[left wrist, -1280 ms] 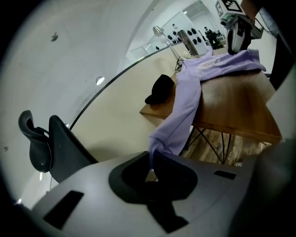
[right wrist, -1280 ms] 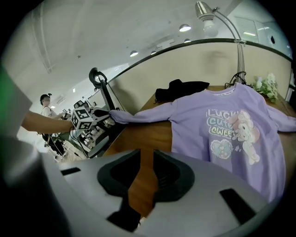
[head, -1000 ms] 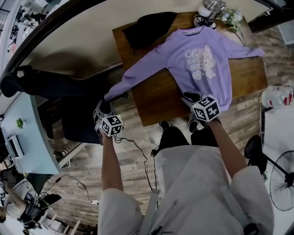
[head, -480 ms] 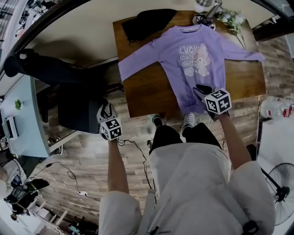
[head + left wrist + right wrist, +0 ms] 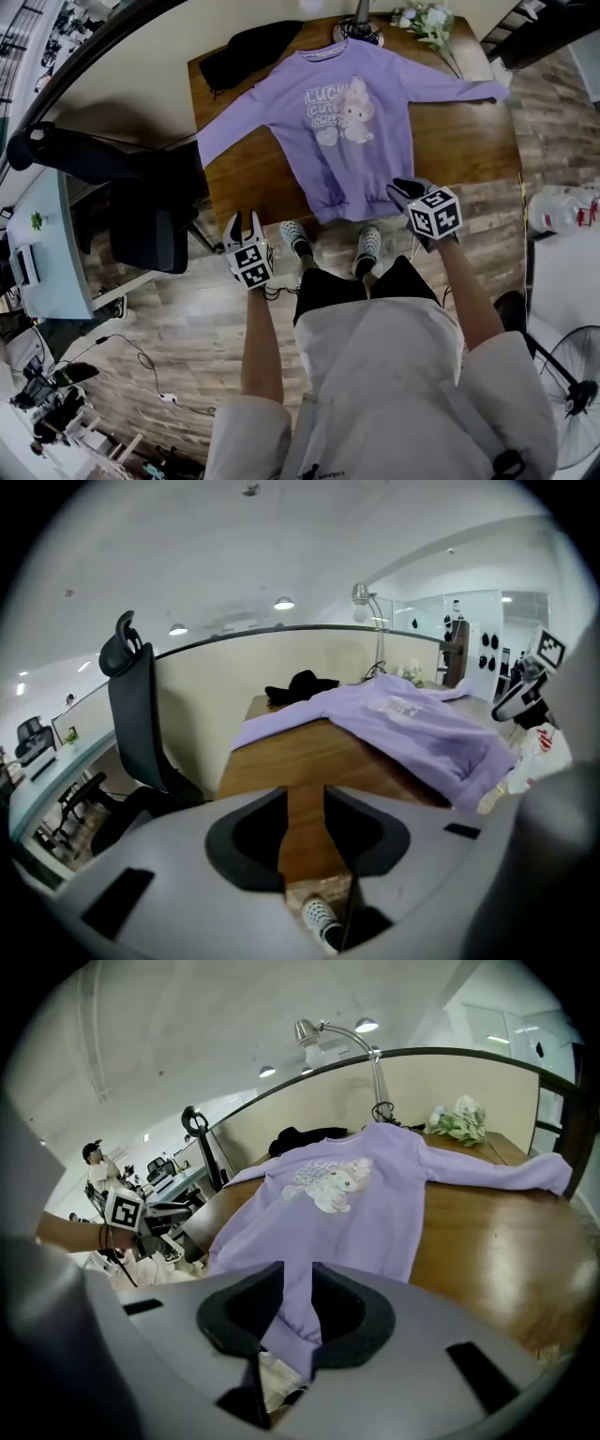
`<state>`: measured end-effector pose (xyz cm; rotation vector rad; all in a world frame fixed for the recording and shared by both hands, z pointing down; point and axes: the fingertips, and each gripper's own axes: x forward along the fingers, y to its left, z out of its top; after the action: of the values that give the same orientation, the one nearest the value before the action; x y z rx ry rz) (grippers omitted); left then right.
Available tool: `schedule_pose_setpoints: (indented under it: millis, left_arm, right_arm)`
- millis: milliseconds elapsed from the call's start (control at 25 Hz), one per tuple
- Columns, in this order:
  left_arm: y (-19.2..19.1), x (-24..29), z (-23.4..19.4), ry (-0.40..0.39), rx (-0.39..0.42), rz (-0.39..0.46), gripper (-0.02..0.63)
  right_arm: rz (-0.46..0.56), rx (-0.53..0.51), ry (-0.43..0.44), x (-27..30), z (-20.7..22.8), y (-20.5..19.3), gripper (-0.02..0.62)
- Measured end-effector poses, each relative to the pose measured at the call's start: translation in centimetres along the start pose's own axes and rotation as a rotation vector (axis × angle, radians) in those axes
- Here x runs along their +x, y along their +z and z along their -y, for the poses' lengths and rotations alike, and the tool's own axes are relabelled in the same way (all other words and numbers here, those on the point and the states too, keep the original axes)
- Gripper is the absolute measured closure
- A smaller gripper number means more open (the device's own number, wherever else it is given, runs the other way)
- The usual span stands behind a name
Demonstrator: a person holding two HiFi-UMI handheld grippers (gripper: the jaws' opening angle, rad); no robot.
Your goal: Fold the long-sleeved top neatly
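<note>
Long-sleeved top: lilac, print side up, spread flat on the wooden tabletop in the upper middle of the frame. The collar points to the top edge. The hem lies along the tabletop's near edge and hangs slightly over it. One sleeve reaches toward the upper right, and the other slants to the tabletop's left edge.

Right tool: at the hem's right corner, jaws drawn close and pinching the ribbed hem fabric, which fills the narrow gap between them. This grip probably serves to hold the garment square to the near edge and smooth before any fold is made.

Left tool: below the tabletop's lower left corner, clear of the fabric, jaws spread with nothing between them. Only bare wood and the floor show through the gap. It is probably kept free to take the opposite hem corner or the left sleeve.

A black garment, a lamp base and flowers sit along the far edge, beyond the collar. No fold is made yet.
</note>
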<state>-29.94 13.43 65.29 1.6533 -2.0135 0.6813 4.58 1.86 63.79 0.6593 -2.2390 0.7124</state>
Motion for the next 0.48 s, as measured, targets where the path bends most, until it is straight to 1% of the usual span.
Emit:
schedule_pose_setpoints:
  millis: [120, 200, 280, 360, 480]
  left_arm:
    - [0.9, -0.6, 5.7, -0.068, -0.023, 0.021, 0.479]
    - [1.2, -1.1, 9.3, -0.122, -0.072, 0.030, 0.479]
    - [0.8, -1.6, 12.6, -0.185, -0.150, 0.025, 0.479]
    - [-0.2, -2.1, 15.4, -0.239, -0.197, 0.006, 0.479]
    - [-2.0, -2.4, 18.7, -0.291, -0.182, -0.044, 0.471]
  right_arm:
    - [0.020, 0.015, -0.009, -1.3, 1.2, -2.1, 0.492]
    - [0.027, 0.000, -0.027, -2.0, 1.6, -3.5, 0.489]
    - [0.013, -0.069, -0.062, -2.7, 1.8, -4.9, 0.486]
    - [-0.001, -0.156, -0.081, -3.0, 1.3, -6.2, 0.473]
    - [-0.030, -0.308, -0.088, -2.9, 0.3, -8.0, 0.440]
